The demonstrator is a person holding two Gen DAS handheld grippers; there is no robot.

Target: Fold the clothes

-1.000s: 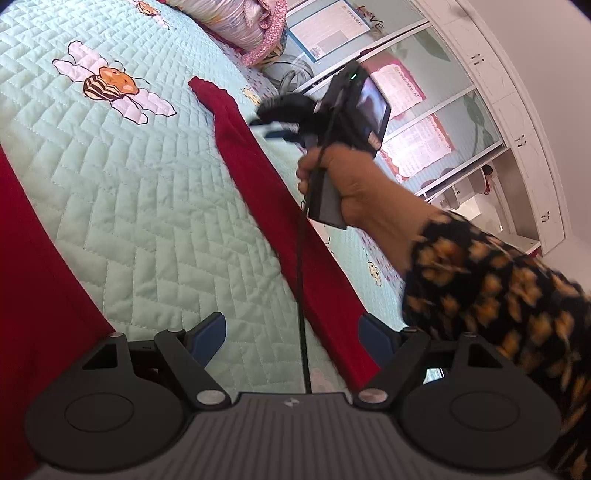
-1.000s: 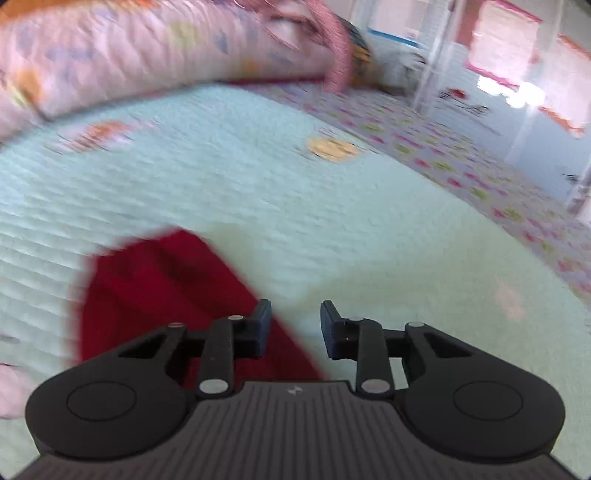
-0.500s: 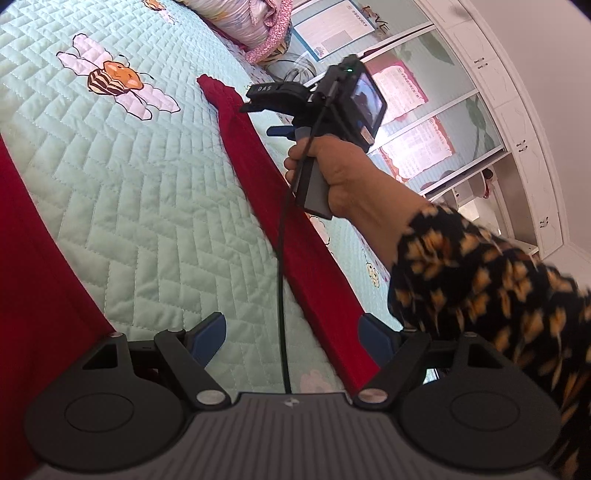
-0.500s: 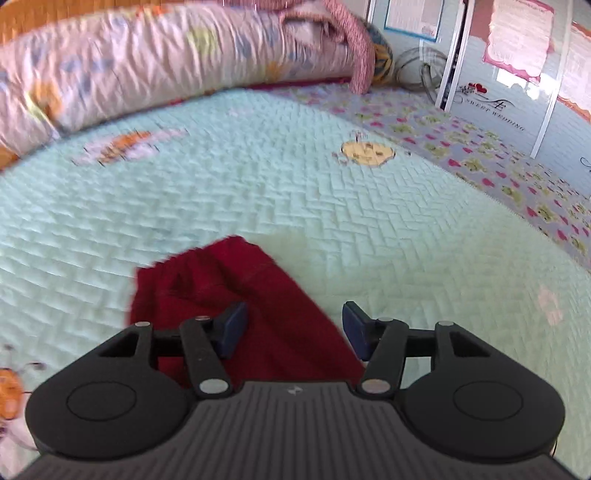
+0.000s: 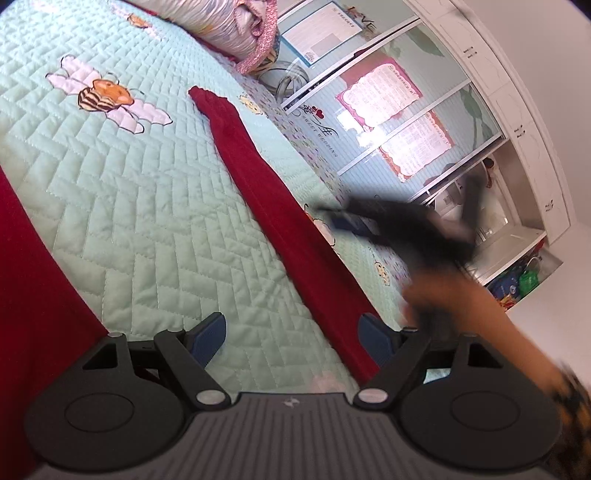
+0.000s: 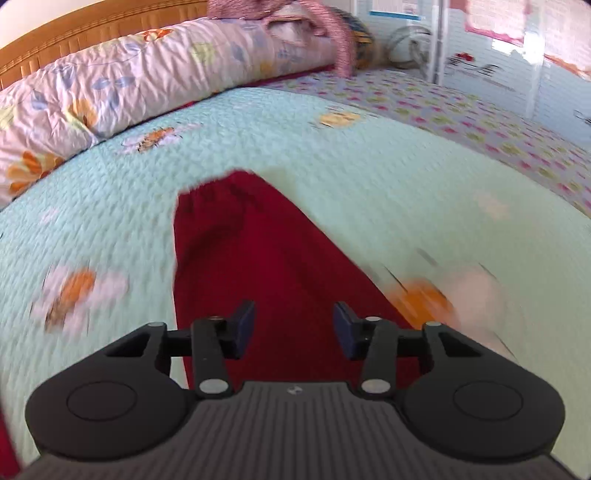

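"SWEET WEDDING" is printed, below a red-hearted script motif, on the wardrobe door (image 5: 325, 129). "LOVE" is lettered beside the framed poster (image 5: 321, 33). Text on the pink posters (image 5: 380, 94) is too small to be read.

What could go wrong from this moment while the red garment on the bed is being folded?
1. The right gripper is closing its jaws above the red garment with no cloth between them, so it may shut on nothing.
2. The long red strip lies near the quilt edge; a pull might drag it off.
3. The left gripper is open and pins nothing, so the garment may slide.
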